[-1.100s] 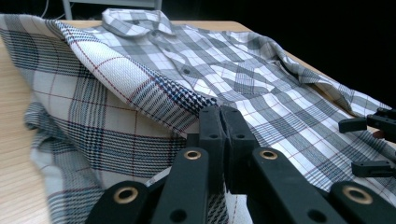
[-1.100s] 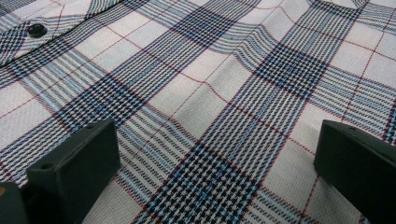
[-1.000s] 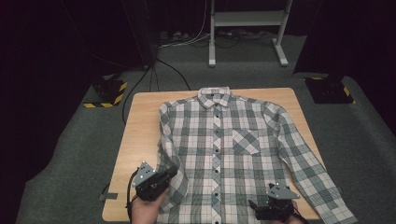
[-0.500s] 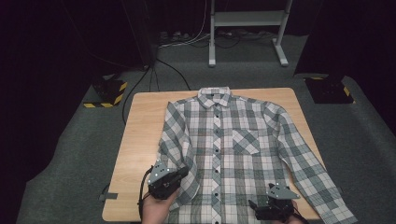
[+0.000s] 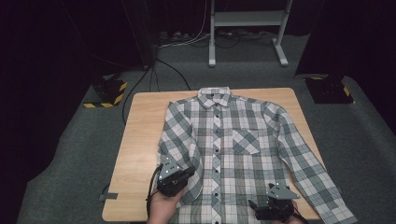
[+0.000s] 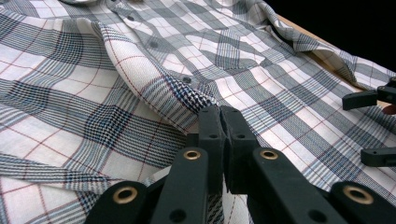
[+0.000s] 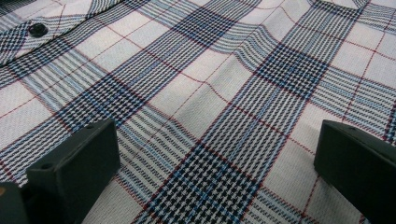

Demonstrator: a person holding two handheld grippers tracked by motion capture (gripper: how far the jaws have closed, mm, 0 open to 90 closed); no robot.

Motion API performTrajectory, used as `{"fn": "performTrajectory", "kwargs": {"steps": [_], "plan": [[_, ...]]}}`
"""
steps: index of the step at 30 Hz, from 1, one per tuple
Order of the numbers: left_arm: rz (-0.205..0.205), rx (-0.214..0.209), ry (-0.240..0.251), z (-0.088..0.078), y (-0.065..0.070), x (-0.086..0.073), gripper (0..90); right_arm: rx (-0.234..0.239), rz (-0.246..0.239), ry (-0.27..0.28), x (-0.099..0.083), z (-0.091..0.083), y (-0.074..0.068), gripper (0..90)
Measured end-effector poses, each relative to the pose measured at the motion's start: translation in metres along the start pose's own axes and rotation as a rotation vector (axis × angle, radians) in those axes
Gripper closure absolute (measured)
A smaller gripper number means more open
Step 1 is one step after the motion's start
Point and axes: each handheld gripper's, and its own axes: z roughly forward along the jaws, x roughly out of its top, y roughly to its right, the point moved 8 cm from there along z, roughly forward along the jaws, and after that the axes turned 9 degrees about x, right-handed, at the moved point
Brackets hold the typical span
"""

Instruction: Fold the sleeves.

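1. A plaid shirt (image 5: 233, 154) lies face up and buttoned on the wooden bench (image 5: 140, 140), collar at the far edge, hem at the near edge. Its sleeve on the person's right runs out towards the near corner and off the bench edge.

2. The left gripper (image 5: 173, 179) sits at the near end of the other sleeve (image 5: 180, 140). In the left gripper view its fingers (image 6: 211, 140) are pressed together on a raised fold of the cloth.

3. The right gripper (image 5: 275, 207) rests low over the hem. In the right gripper view its fingers (image 7: 74, 168) stand wide apart with flat cloth between them, holding nothing.

4. The step in hand looks like the first fold: the pinched sleeve being drawn inward across the front of the shirt.

5. The next move probably calls for carrying that sleeve over towards the button line (image 5: 216, 154) and laying it flat, while the right gripper steadies or takes the hem.

6. The cloth is a thin woven check in white, grey-blue and black with fine red lines. It is limp and ripples into soft ridges near the pinch, so it may drag the body of the shirt along if pulled hard.

7. The buttons are small, dark and round.
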Motion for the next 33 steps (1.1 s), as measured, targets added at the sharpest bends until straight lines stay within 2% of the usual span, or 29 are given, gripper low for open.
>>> {"fn": "performTrajectory", "kwargs": {"steps": [7,17,21,29,33], "plan": [[0.022,0.009,-0.010,0.011,0.003,-0.002,87.5,0.000,0.000,0.000,0.000,0.000,0.000,0.0],[0.032,0.037,-0.015,0.027,0.002,-0.007,85.8,0.001,-0.003,0.000,0.000,0.000,0.000,0.0],[0.048,0.051,-0.027,0.034,0.001,-0.011,84.9,0.001,-0.003,0.000,0.000,0.000,0.000,0.0],[0.061,0.058,-0.034,0.040,0.000,-0.014,74.6,0.001,-0.003,0.000,0.000,0.000,0.000,0.0],[0.059,0.064,-0.037,0.039,-0.002,-0.013,62.7,0.001,-0.003,0.000,0.000,0.000,0.000,0.0]]}}
